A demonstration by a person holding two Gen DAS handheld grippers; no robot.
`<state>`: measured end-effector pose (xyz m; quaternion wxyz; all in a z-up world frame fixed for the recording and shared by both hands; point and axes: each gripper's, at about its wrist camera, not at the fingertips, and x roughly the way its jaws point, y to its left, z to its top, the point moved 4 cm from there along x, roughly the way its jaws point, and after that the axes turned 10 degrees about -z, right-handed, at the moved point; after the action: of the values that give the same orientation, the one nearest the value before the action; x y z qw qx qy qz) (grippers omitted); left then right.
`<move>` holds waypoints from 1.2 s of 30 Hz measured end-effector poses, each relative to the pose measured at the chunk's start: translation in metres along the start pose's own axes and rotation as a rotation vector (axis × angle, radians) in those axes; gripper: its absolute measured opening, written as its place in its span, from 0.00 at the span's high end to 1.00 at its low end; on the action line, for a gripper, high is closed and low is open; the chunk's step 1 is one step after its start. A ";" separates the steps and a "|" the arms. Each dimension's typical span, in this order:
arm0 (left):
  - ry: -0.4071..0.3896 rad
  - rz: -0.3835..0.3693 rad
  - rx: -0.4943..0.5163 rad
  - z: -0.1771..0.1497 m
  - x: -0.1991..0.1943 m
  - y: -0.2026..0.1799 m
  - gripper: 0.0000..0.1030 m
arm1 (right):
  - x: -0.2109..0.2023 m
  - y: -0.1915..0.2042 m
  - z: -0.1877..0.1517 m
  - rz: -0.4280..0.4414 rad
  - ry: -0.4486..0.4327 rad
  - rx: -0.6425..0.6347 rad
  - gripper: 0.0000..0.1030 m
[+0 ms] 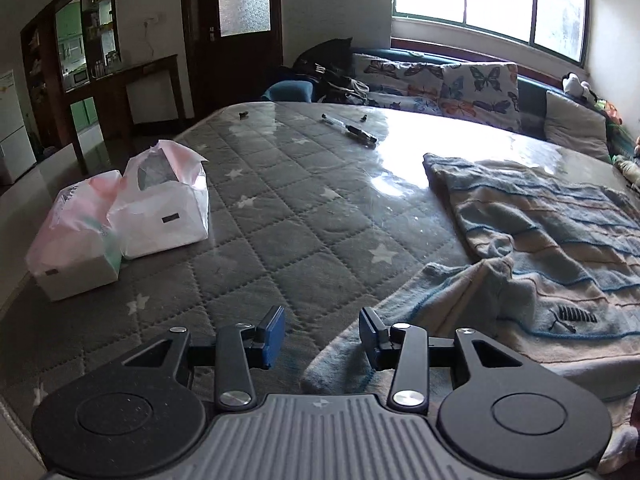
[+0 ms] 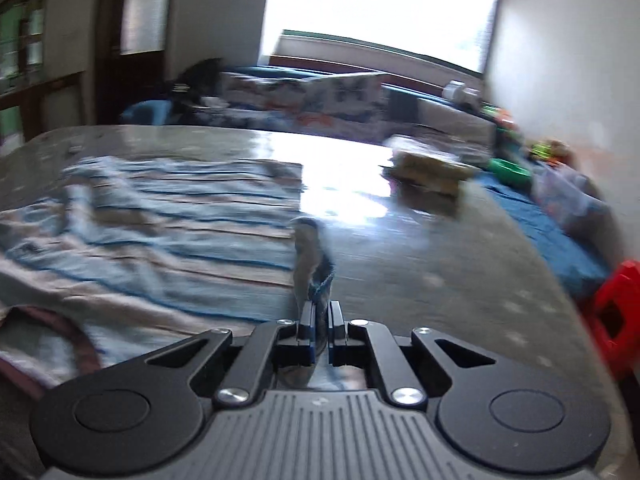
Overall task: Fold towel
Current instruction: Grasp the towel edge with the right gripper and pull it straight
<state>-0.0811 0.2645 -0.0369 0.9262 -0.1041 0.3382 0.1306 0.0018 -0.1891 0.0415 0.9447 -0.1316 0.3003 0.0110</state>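
A blue and beige striped towel [image 1: 552, 240] lies rumpled on the right part of a grey quilted table top [image 1: 280, 208]. Its near left corner is folded over. My left gripper [image 1: 322, 334] stands open just above that near edge, with its right blue pad over the cloth and nothing between the pads. In the right wrist view the same towel [image 2: 160, 232] spreads to the left. My right gripper [image 2: 320, 316] is shut on the towel's right corner, and a pinched tuft of cloth [image 2: 310, 256] stands up between its fingers. That view is blurred.
Two white plastic bags with boxes [image 1: 120, 216] sit at the table's left edge. A pen [image 1: 352, 130] lies at the far side. Butterfly cushions [image 1: 440, 84] line a sofa behind. A stack of packets [image 2: 428, 168] and a red stool [image 2: 616, 316] are on the right.
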 end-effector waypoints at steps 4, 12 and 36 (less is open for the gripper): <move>0.012 0.007 -0.009 -0.001 0.001 0.003 0.57 | 0.014 -0.037 -0.008 -0.091 0.035 0.045 0.95; 0.011 -0.020 -0.033 0.004 -0.001 0.008 0.51 | 0.045 -0.060 -0.021 -0.173 0.100 0.107 0.84; 0.027 -0.023 0.076 -0.023 -0.038 -0.018 0.93 | 0.011 0.044 -0.026 0.161 0.093 -0.069 0.65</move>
<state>-0.1168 0.2349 -0.0275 0.9262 -0.0746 0.3541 0.1057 -0.0084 -0.1540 0.0045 0.9207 -0.1400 0.3527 0.0910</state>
